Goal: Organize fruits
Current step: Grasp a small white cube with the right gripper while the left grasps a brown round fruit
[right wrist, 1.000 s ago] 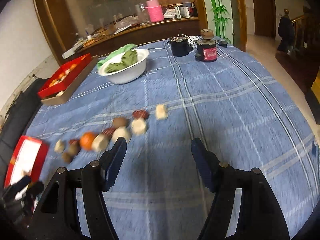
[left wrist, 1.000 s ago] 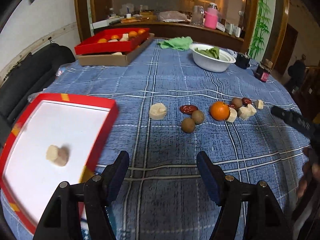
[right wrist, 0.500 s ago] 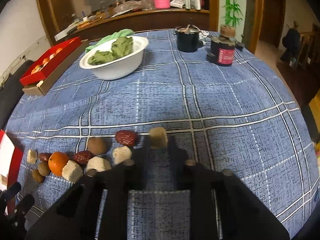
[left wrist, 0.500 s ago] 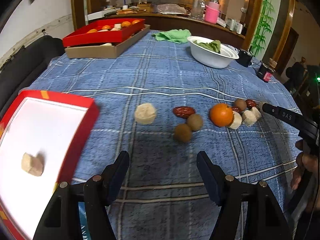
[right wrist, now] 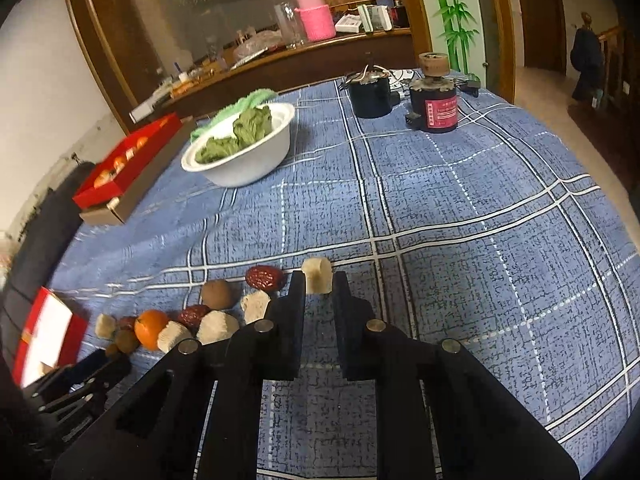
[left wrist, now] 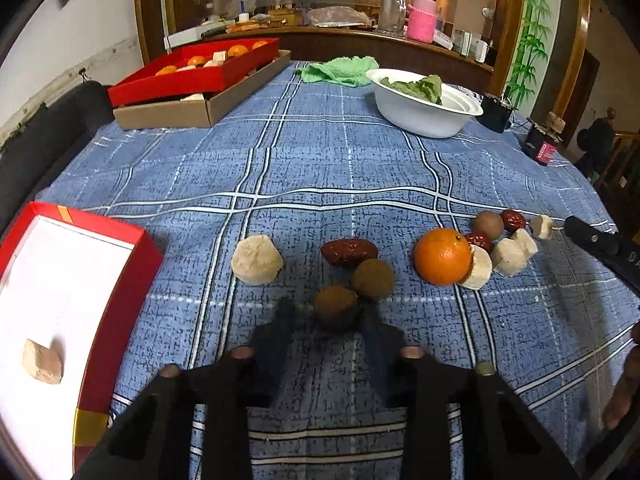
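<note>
Fruits lie in a loose row near the front edge of the worktop (left wrist: 320, 160). The left hand-held gripper (left wrist: 326, 316) has its jaws on either side of a brown round fruit (left wrist: 335, 306), though blur hides whether they press it. The right hand-held gripper (right wrist: 319, 286) is clamped on a pale chunk (right wrist: 317, 274) at the row's right end. An orange (left wrist: 442, 256) sits mid-row, and the red tray (left wrist: 136, 264) at the front left corner holds one pale piece (left wrist: 42, 361).

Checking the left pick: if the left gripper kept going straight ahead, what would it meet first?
Probably the nearest brown round fruit, already between the blurred fingertips of the left gripper; a second brown fruit sits just behind.
</note>
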`<state>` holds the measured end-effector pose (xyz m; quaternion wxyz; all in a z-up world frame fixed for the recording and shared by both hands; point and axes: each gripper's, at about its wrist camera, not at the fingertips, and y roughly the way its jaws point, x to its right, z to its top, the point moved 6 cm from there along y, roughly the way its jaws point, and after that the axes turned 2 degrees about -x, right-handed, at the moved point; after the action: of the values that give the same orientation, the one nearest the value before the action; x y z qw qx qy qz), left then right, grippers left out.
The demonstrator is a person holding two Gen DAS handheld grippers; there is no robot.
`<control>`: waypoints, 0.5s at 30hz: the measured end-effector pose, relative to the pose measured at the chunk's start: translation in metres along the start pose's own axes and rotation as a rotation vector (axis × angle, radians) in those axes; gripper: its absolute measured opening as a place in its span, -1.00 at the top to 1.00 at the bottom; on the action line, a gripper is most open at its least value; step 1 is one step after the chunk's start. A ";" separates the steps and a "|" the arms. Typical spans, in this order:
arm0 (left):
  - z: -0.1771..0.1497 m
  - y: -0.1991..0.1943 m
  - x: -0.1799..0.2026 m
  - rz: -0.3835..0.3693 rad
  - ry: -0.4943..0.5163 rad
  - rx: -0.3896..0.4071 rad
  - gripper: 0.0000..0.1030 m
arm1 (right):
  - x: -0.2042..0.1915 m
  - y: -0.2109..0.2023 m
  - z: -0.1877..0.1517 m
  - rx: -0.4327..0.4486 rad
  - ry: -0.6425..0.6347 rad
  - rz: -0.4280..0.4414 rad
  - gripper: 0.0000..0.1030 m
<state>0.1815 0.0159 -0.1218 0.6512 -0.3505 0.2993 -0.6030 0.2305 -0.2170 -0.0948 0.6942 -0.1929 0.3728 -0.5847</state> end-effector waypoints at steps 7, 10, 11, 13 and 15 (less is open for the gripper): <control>0.000 0.000 -0.002 -0.024 -0.001 0.007 0.58 | -0.004 0.002 0.000 0.004 -0.023 0.000 0.77; -0.002 0.000 0.000 -0.007 0.022 0.021 0.58 | 0.000 0.008 -0.002 -0.008 -0.013 -0.015 0.77; -0.002 -0.001 0.000 -0.006 0.024 0.024 0.58 | 0.001 0.008 -0.002 -0.012 -0.002 -0.011 0.77; -0.002 -0.001 -0.001 -0.013 0.019 0.024 0.58 | 0.002 0.010 0.000 -0.013 0.003 -0.024 0.77; -0.002 -0.001 -0.002 -0.026 0.010 0.025 0.58 | -0.003 0.013 0.002 -0.020 -0.014 -0.027 0.77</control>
<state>0.1795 0.0180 -0.1224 0.6461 -0.3431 0.2904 -0.6168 0.2402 -0.2116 -0.1017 0.6868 -0.2088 0.3712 -0.5889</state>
